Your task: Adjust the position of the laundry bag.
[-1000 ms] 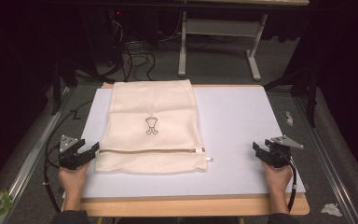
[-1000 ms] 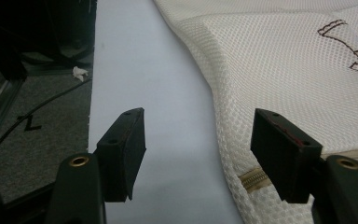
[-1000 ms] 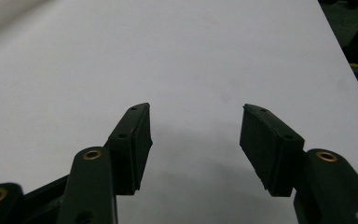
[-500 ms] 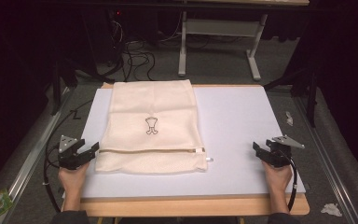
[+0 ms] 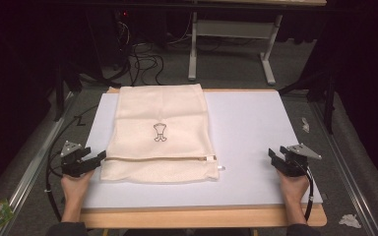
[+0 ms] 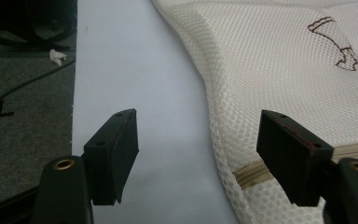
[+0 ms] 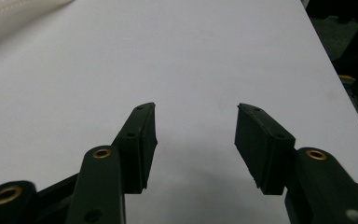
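A cream mesh bag (image 5: 160,132) lies flat on the white table top (image 5: 256,132), left of centre, with a small dark drawing (image 5: 160,132) on it and a zipper (image 5: 157,158) across its near end. My left gripper (image 5: 93,160) rests open at the bag's near left corner, one jaw over the mesh (image 6: 279,79) beside the zipper's end (image 6: 249,173), the other over bare table. In the left gripper view the left gripper (image 6: 200,154) holds nothing. My right gripper (image 5: 274,158) stands open at the table's right edge, far from the bag; the right gripper (image 7: 196,140) hovers over bare white surface.
The white sheet sits on a wooden board (image 5: 202,216). Cables (image 5: 142,59) and a metal desk frame (image 5: 231,44) stand on the carpet beyond the table. Metal rails run along both sides. Scraps of paper (image 5: 305,124) lie on the floor at right.
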A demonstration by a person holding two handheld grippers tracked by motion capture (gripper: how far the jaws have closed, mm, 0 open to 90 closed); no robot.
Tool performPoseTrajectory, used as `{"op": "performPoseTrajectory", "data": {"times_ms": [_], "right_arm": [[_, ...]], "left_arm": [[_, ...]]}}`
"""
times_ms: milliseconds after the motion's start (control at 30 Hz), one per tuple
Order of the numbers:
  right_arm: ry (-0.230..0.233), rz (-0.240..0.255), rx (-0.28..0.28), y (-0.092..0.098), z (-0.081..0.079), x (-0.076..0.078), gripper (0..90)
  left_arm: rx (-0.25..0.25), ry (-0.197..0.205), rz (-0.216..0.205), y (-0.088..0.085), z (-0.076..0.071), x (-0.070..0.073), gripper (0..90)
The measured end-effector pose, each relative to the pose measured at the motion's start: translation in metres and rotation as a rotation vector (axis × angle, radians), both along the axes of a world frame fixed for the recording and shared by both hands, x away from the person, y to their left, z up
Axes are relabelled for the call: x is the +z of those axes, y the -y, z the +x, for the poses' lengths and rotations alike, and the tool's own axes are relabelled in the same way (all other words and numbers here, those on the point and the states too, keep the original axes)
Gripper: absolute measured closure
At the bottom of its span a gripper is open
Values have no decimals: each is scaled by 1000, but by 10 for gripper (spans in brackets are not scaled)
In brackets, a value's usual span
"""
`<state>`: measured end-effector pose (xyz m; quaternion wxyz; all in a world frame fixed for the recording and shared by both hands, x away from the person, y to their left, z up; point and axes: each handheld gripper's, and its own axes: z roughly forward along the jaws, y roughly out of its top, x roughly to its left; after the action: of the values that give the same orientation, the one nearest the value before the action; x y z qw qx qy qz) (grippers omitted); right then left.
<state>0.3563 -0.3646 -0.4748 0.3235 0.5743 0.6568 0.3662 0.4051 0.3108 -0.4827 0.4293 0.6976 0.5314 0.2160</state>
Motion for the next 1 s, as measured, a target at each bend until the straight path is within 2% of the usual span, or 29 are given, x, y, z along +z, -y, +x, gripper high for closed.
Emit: {"op": "performPoseTrajectory", "data": {"times_ms": [100, 233, 367, 400, 633, 767, 800, 900, 1000], "right_arm": [[1, 10, -4, 1, 0, 0, 514], [15, 28, 6, 3, -1, 1, 514], [34, 59, 28, 0, -3, 5, 521], [26, 72, 53, -2, -2, 7, 519], [1, 98, 112, -10, 4, 7, 521], [-31, 90, 153, -17, 7, 5, 495], [-57, 54, 155, -22, 8, 6, 464], [-53, 28, 158, -28, 9, 7, 453], [-49, 36, 166, -33, 11, 11, 431]], "left_arm": [[5, 0, -14, -1, 0, 0, 298], [8, 13, 6, 1, -2, 1, 285], [-13, 16, 9, 9, -1, 3, 278], [-28, 17, 11, 12, -1, 5, 278], [-43, 15, 17, 17, -2, 10, 277], [-51, 9, 17, 18, -3, 14, 274], [-56, 8, 19, 18, -3, 14, 281], [-57, 10, 27, 21, -1, 16, 285], [-68, 9, 23, 25, 0, 17, 284]]}}
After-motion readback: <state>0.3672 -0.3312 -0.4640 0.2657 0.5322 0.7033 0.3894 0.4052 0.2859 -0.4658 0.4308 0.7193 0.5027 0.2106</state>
